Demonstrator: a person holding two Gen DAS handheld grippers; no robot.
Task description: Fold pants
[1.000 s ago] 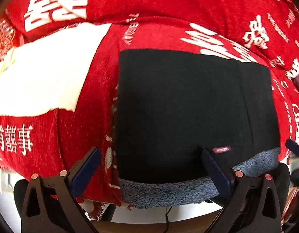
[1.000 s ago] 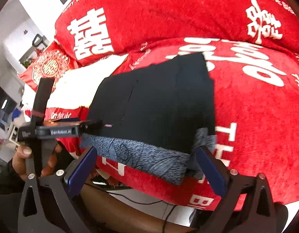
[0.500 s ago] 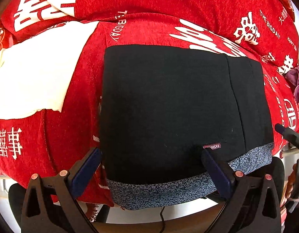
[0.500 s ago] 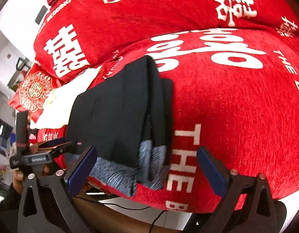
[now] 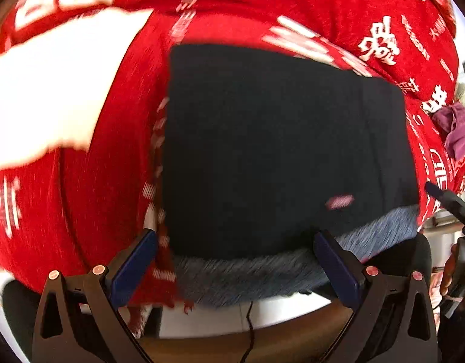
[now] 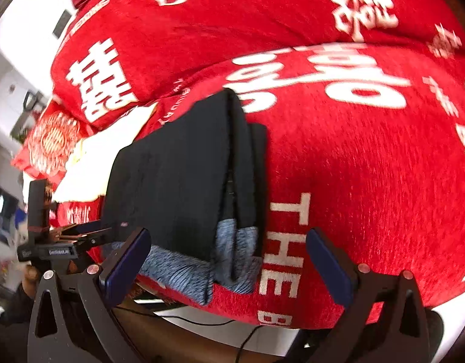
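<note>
The black pants [image 5: 278, 151] lie folded into a flat rectangle on the red cover, with a grey-blue speckled band [image 5: 262, 269] along the near edge. My left gripper [image 5: 234, 267] is open at that near edge, its fingers either side of the band and holding nothing. In the right wrist view the pants [image 6: 178, 175] show their stacked layers at the right side. My right gripper [image 6: 228, 266] is open just in front of the grey-blue band [image 6: 184, 269], empty. The left gripper [image 6: 81, 236] appears at the pants' left corner, held by a hand [image 6: 30, 275].
A red cover [image 6: 368, 181] with white lettering drapes the sofa seat and back. A white cloth [image 5: 51, 90] lies left of the pants, a purple cloth [image 5: 456, 127] far right. A red patterned cushion [image 6: 54, 136] sits at the left. A cable [image 5: 250, 332] hangs below the seat edge.
The right gripper has swung round to the pants' right side, so their layered edge now shows. The left view has shifted slightly and is blurred. Both grippers stay open.
</note>
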